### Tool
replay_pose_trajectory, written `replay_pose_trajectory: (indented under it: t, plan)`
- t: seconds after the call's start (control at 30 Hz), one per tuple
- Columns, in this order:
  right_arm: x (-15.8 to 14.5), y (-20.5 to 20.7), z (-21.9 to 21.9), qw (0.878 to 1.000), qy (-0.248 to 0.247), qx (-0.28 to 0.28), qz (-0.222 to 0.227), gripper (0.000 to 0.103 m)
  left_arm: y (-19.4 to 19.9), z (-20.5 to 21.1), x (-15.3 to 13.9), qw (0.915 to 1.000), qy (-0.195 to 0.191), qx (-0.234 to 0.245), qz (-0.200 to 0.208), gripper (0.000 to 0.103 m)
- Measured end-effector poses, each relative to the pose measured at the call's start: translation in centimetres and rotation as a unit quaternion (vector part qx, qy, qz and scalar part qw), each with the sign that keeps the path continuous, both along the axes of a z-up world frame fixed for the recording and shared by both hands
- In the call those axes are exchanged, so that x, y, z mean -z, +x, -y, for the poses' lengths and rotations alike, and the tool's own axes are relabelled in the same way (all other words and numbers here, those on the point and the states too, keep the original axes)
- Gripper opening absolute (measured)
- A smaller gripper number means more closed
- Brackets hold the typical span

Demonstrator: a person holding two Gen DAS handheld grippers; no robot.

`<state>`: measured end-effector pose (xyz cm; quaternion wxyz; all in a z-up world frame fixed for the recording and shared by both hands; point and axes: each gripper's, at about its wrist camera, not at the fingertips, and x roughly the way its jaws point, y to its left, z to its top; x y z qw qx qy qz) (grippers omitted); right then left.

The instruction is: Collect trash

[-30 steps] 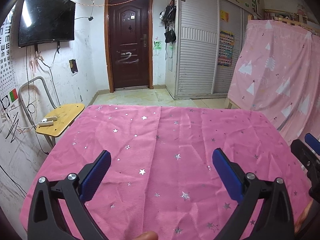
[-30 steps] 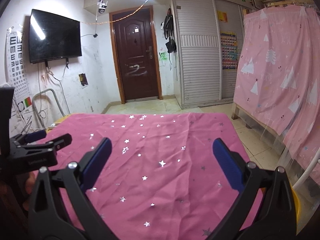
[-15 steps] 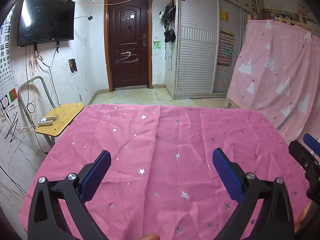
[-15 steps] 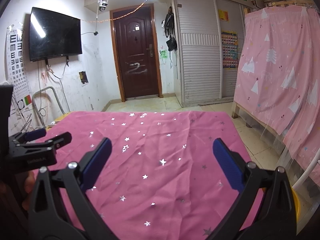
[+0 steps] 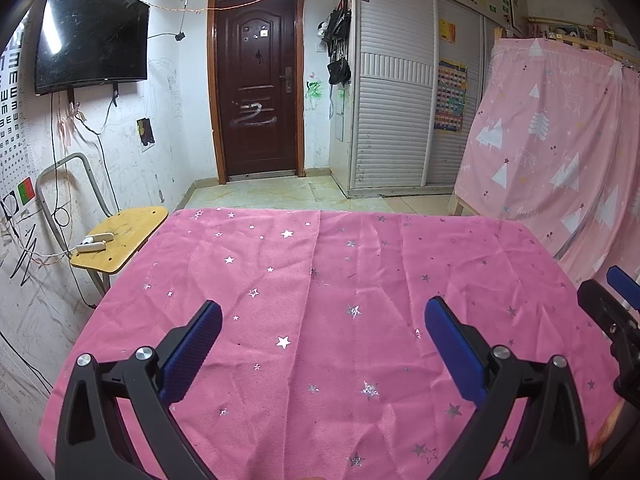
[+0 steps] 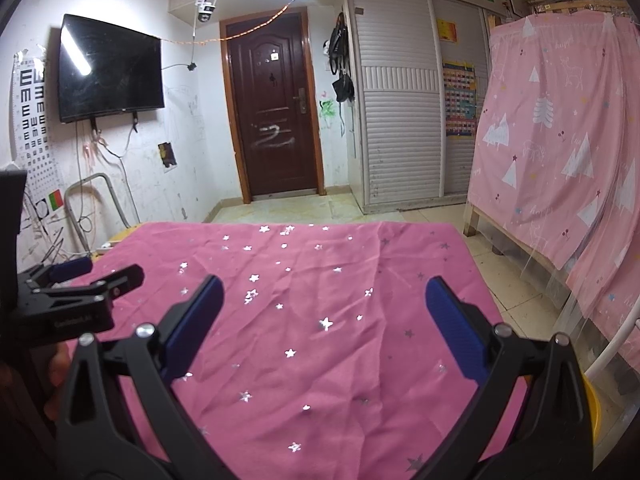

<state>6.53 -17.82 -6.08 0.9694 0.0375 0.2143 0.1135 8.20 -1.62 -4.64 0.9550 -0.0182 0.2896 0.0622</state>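
So far no trash shows anywhere, so I can't say how it looks or where it is. The pink cloth (image 5: 320,300) with silver stars lies flat over the table and nothing sits on it. The left gripper (image 5: 322,354) hangs over the cloth with its blue fingers (image 5: 192,354) spread wide and holding nothing. The right gripper (image 6: 324,328) is the same, fingers wide apart and empty. My guess is the job is either just starting or all done; these pictures can't tell which. A yellow tub (image 6: 592,404) peeks out at the right edge, maybe for trash.
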Motion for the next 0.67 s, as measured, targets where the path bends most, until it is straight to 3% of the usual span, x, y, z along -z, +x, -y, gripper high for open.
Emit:
replay_pose_trajectory:
  t: [0.67]
  plan:
    - [-0.02,0.02,0.03,1.000,0.000,0.000,-0.001,0.097,0.05,-0.39,0.10,1.0000,-0.002,0.003,-0.005,0.094]
